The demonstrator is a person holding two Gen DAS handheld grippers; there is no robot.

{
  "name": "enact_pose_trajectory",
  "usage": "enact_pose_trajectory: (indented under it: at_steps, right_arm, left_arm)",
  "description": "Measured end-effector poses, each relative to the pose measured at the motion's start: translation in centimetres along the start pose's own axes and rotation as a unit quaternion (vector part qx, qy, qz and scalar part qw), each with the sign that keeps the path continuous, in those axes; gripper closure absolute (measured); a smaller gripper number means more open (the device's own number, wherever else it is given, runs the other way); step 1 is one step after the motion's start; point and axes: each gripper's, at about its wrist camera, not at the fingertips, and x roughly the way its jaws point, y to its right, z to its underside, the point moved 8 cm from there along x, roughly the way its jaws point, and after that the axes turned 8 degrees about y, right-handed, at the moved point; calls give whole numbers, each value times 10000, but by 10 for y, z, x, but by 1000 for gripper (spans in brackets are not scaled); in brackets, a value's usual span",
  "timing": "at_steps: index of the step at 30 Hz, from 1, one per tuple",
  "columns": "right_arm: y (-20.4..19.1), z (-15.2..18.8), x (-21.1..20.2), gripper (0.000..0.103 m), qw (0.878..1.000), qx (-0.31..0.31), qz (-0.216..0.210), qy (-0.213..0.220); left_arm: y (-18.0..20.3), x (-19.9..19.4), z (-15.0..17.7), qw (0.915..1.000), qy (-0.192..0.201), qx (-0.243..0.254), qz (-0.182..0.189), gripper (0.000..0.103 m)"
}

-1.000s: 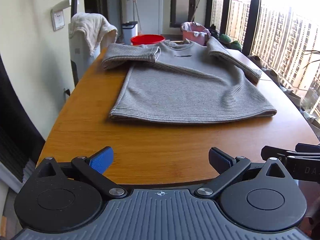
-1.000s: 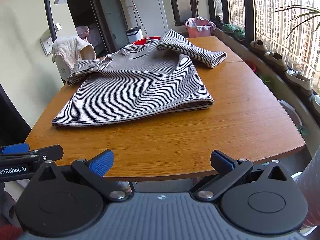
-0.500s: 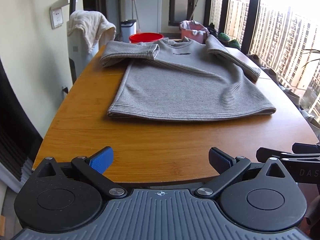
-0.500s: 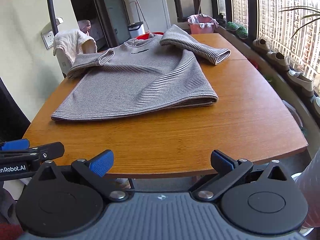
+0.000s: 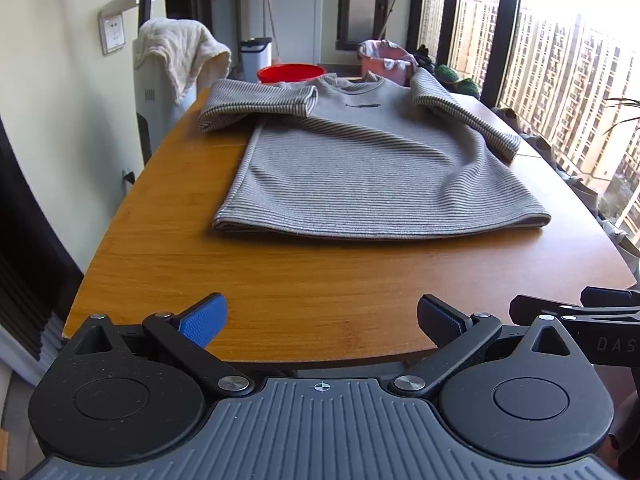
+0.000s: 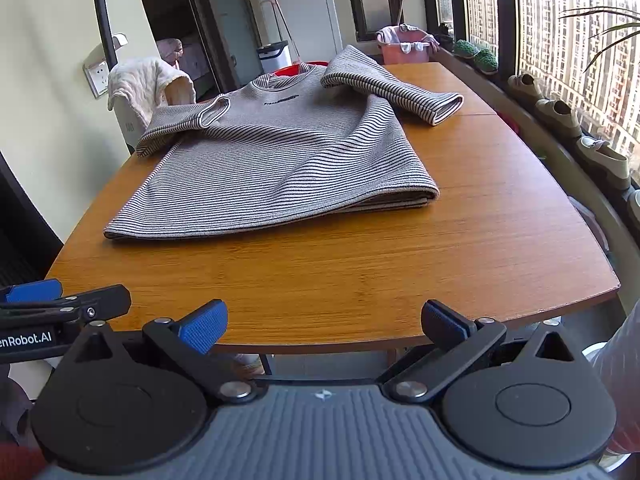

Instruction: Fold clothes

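Striped shirt (image 5: 372, 168) lies face up on the table (image 5: 320, 280), body flat, sleeves partly turned in, its hem nearest me. My left gripper (image 5: 320, 320) and right gripper (image 6: 324, 320) hover at the near table edge, both spread wide and empty. I'd judge the hem corners the best pinch points, gripping both layers evenly.
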Motion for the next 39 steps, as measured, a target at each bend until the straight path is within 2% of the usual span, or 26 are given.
enact_pose_trajectory:
  at_steps: [39]
  right_arm:
    - [0,1,0,0,10000,14,10,10]
  left_arm:
    - [1,-3,-1,10000,18,-21,39,0]
